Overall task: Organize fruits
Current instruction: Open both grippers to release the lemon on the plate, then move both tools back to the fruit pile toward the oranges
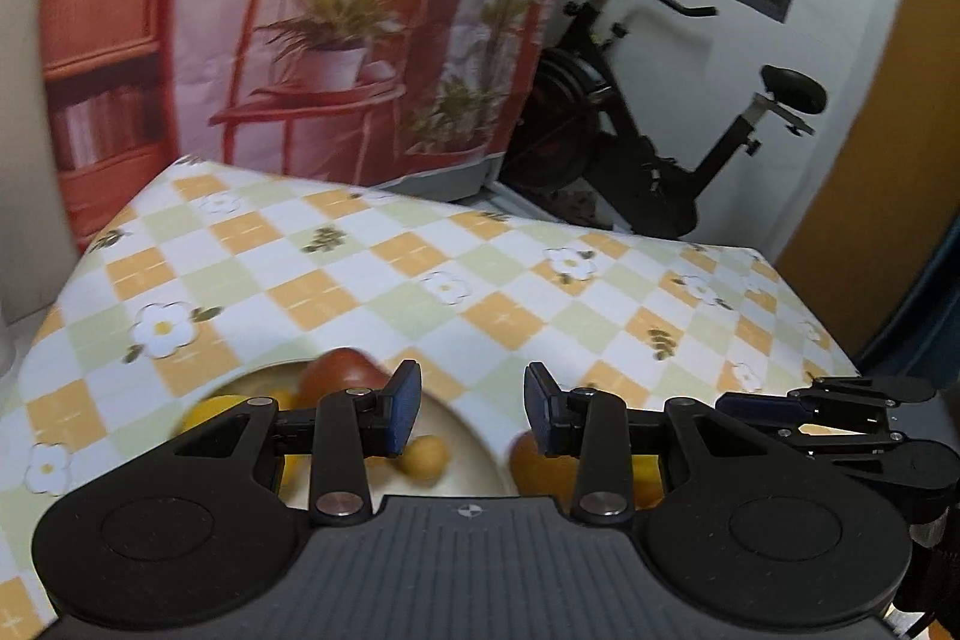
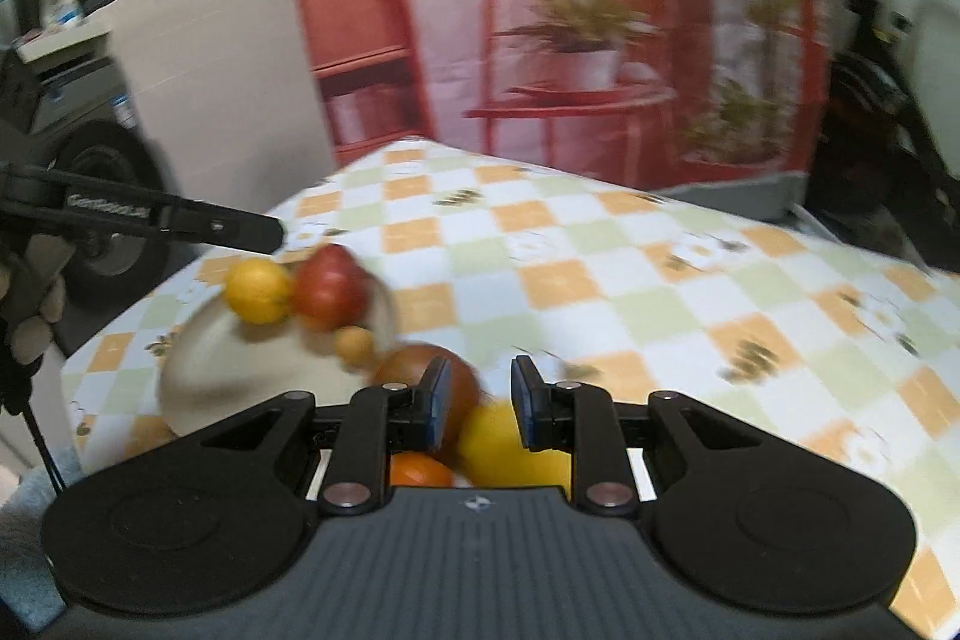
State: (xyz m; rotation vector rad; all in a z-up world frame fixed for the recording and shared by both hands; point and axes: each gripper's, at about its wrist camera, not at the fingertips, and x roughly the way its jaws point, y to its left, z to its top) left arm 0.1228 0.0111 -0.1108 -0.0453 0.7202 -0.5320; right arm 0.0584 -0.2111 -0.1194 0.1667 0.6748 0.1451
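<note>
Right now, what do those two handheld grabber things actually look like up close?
Both look alike. The left gripper and right gripper have matte black linkage arms with silver rivets, blue pads on the fingers, and a ribbed grey body carrying a small crosshair mark. White lettering runs along the left gripper's side in the right wrist view.

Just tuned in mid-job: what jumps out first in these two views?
The cream plate at the table's near left, holding a yellow citrus, a red apple and a small tan fruit. More fruit lies just right of it under the right tool: a brown-red one and a yellow one. Behind hangs a red backdrop.
</note>
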